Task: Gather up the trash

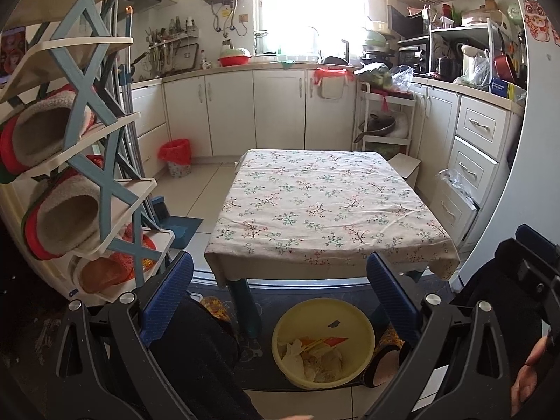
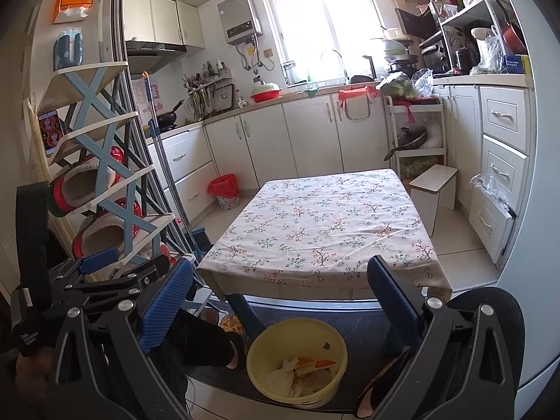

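A yellow bin (image 1: 323, 343) (image 2: 297, 360) stands on the dark floor mat under the near edge of a low table. Crumpled paper and an orange wrapper (image 1: 322, 353) (image 2: 308, 367) lie inside it. The table (image 1: 325, 203) (image 2: 322, 231) wears a floral cloth with nothing on top. My left gripper (image 1: 280, 297) hangs open above the bin, nothing between its blue fingers (image 1: 168, 297). My right gripper (image 2: 280, 301) is also open and empty, held beside the left one, whose body (image 2: 105, 273) shows at the left.
A shoe rack with slippers (image 1: 70, 161) (image 2: 98, 182) stands close on the left. A small bin with a red bag (image 1: 176, 157) (image 2: 224, 190) sits by the cabinets. A stool (image 2: 434, 189) and drawers (image 2: 497, 182) are on the right. A person's legs and feet (image 1: 196, 343) flank the yellow bin.
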Demonstrator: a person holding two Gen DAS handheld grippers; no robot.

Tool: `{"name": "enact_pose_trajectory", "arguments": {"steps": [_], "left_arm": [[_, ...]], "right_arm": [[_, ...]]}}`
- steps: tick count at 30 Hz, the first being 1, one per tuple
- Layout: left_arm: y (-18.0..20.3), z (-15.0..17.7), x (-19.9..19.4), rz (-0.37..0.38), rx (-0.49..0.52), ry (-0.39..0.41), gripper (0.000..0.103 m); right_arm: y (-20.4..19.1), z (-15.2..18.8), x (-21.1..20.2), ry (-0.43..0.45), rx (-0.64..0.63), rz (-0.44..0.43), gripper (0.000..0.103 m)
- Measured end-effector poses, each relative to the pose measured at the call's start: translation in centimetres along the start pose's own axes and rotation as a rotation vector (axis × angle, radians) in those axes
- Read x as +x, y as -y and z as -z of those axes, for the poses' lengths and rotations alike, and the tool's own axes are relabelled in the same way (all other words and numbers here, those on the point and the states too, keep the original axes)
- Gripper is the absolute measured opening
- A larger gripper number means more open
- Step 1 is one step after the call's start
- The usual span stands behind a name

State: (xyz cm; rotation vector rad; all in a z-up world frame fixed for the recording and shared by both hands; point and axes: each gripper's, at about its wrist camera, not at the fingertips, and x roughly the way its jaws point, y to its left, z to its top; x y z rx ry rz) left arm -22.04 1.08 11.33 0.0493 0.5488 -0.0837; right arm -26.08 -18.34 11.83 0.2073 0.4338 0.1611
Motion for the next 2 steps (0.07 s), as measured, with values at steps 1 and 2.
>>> {"name": "enact_pose_trajectory", "arguments": {"steps": [1, 2], "left_arm": [[-0.07, 0.03, 0.03, -0.002, 0.0, -0.002, 0.095], [-0.06, 0.08, 0.09, -0.003, 0.0, -0.005, 0.095]], "right_arm": [[-0.02, -0.02, -0.03, 0.001, -0.001, 0.0, 0.096], [-0.06, -0.02, -0.05, 0.002, -0.003, 0.0, 0.096]]}}
